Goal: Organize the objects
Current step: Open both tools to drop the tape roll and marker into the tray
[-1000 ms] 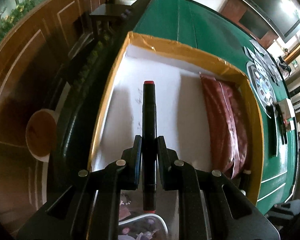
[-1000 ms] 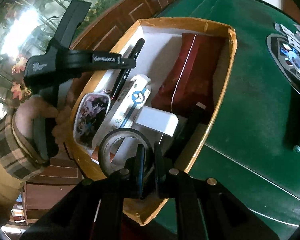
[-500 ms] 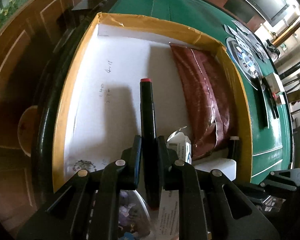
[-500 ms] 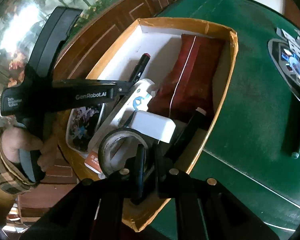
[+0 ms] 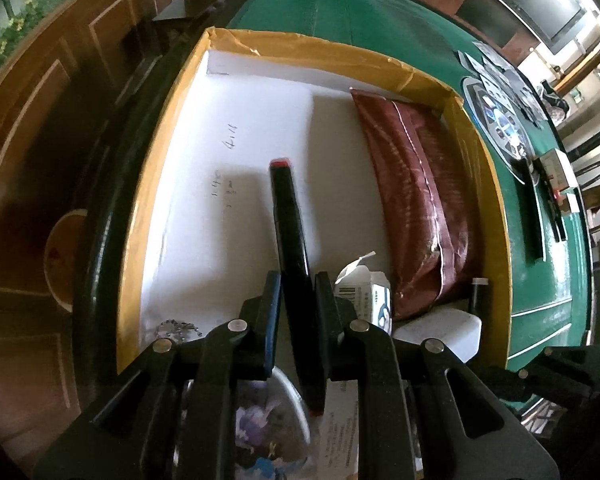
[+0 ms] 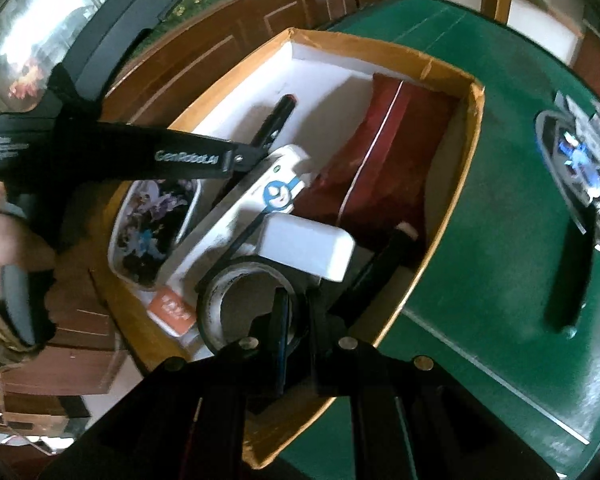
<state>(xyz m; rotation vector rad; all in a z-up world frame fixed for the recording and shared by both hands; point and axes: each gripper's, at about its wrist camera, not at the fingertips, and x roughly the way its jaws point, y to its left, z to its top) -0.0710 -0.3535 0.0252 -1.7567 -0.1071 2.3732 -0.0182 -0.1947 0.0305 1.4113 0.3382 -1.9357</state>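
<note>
left gripper (image 5: 296, 296) clamped on a black marker (image 5: 288, 216) with a red end cap, held over the white floor of the cardboard box (image 5: 148, 184), near its left wall. mid-box: printed case (image 6: 156, 220), white carton (image 6: 260, 196), white adapter (image 6: 308, 248). dark red pouch (image 5: 416, 200) along the right wall. right gripper (image 6: 296, 312) pinched shut on the rim of a tape roll (image 6: 220, 300) at the box's near end. green table (image 6: 480, 240).
</note>
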